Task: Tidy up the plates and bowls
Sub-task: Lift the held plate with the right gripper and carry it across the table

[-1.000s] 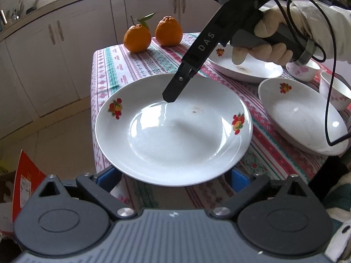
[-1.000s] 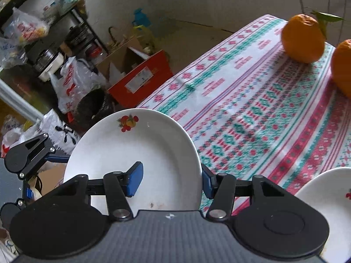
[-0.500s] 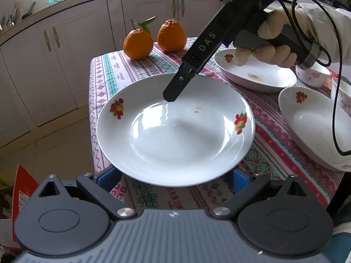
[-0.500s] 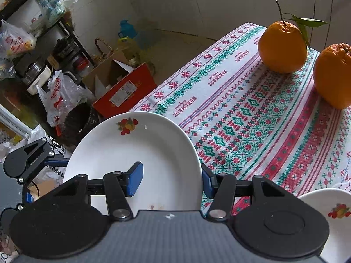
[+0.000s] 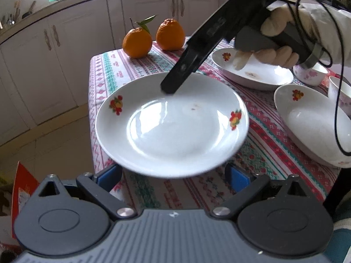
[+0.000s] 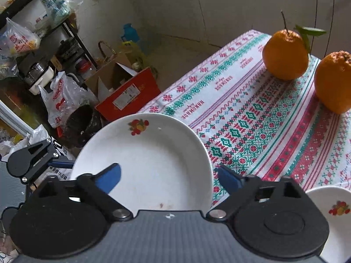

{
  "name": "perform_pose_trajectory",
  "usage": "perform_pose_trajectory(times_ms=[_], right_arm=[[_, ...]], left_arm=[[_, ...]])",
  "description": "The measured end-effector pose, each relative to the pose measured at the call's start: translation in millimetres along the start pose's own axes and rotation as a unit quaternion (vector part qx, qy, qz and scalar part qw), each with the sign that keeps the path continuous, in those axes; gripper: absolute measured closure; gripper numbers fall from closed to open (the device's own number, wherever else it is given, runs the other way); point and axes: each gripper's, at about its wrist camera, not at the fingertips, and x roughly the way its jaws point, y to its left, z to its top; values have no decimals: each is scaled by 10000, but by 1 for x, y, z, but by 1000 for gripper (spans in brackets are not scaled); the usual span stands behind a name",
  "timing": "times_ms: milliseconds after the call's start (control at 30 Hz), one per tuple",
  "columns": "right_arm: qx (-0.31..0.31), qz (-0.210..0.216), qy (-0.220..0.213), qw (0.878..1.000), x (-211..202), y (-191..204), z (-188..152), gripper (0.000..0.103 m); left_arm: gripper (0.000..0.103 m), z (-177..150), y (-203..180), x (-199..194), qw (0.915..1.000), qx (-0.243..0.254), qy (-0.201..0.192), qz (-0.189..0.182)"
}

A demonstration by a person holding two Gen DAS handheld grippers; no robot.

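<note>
the tablecloth (image 6: 252,118) carries a woven word in its teal bands that looks like "handmade", too small to be sure. the red box (image 6: 129,94) on the floor has a white label too blurred to read. the cloth is banded in pink, teal and red and covers a table in a kitchen with pale cabinets (image 5: 65,50); two oranges (image 5: 153,37) sit near its far edge. the white plate (image 5: 171,125) with fruit decals overhangs the table's near left corner. the left gripper (image 5: 173,175) has its blue pads spread wide, either side of the plate's near rim. the right gripper (image 6: 169,176), held in a gloved right hand (image 5: 276,50), reaches down over the plate's far rim, tongs spread, one pad above the plate. two more plates (image 5: 252,74) and a small floral bowl (image 5: 311,74) lie toward the right edge.
</note>
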Motion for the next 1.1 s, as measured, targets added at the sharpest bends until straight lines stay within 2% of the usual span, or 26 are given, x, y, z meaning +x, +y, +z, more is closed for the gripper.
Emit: perform_pose_trajectory(times_ms=[300,467,867,1100], right_arm=[[-129,-125,-391,9991,-56,33,-37,0],[-98,-363,-595,9975,-87,50,-70,0],[285,-1148,-718,9904,-148,45,-156,0],[866,-1288,-685,9855,-165,24,-197,0]], left_arm=[[3,-14,-29,-41,9995,-110,-190,228],[2,-17,-60,-56,9991,74,-368,218],[2,-27,-121,-53,9977,381,-391,-394],[2,-26,-146,-39,9939,680,-360,-794]])
